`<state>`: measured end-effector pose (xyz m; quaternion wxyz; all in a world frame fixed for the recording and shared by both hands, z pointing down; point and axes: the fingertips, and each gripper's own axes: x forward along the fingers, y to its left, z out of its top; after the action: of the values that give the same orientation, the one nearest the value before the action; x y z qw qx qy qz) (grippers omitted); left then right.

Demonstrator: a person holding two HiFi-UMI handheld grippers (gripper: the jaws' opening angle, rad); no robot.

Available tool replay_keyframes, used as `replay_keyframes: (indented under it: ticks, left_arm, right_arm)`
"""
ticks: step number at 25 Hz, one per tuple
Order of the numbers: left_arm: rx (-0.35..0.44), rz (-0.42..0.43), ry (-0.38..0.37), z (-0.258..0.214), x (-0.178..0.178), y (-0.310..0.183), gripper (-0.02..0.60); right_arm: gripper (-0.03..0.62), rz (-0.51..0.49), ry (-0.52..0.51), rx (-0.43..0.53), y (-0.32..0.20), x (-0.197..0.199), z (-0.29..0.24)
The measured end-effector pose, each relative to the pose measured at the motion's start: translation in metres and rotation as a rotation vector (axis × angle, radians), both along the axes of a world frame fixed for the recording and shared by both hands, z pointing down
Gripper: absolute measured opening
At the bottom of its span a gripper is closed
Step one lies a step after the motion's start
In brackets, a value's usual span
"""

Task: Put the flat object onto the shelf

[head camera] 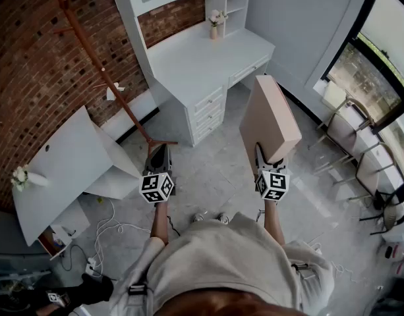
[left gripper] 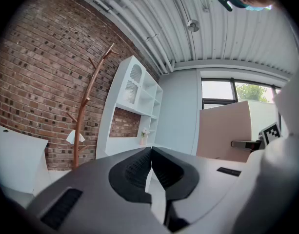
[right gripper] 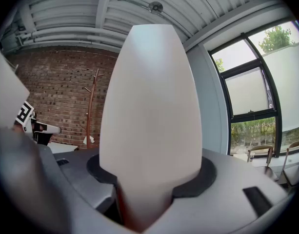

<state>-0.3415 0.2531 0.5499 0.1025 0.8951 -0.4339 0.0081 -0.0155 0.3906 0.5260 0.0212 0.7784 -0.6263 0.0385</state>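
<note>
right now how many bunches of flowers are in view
2: one bunch of pale flowers on the white desk, a second bunch on the white table by the brick wall. More may be hidden.

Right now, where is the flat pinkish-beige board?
The flat pinkish-beige board is clamped in the right gripper on the head view's right, held up above the floor just short of the white desk with shelves.

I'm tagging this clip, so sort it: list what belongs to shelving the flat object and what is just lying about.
Job: flat object, clamped in the right gripper; white shelf unit above the desk; left gripper, shut and empty.
Lying about: coat stand; flower vase on the desk; white table; floor cables; chairs.
</note>
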Motion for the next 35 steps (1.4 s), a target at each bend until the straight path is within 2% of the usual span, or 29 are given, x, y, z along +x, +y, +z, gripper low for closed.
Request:
replay_keyframes:
  ticks: [11,22,35]
  left_arm:
    - [-0.004,0.007,-0.004,0.002,0.010,0.005,0.015]
    - [0.001,0.009,-0.012,0.000,0.035,0.015,0.015]
    - [0.003,0.012,-0.025,0.003,0.088,0.029,0.015]
  right_arm:
    - [0.298,0.011,-0.002,0.005,0.006,0.010,-0.002]
    - [0.298,-0.013,0.018,0.024,0.004,0.033,-0.004]
    - [0.298,-0.062,0.012,0.027,0.003,0.070,-0.008]
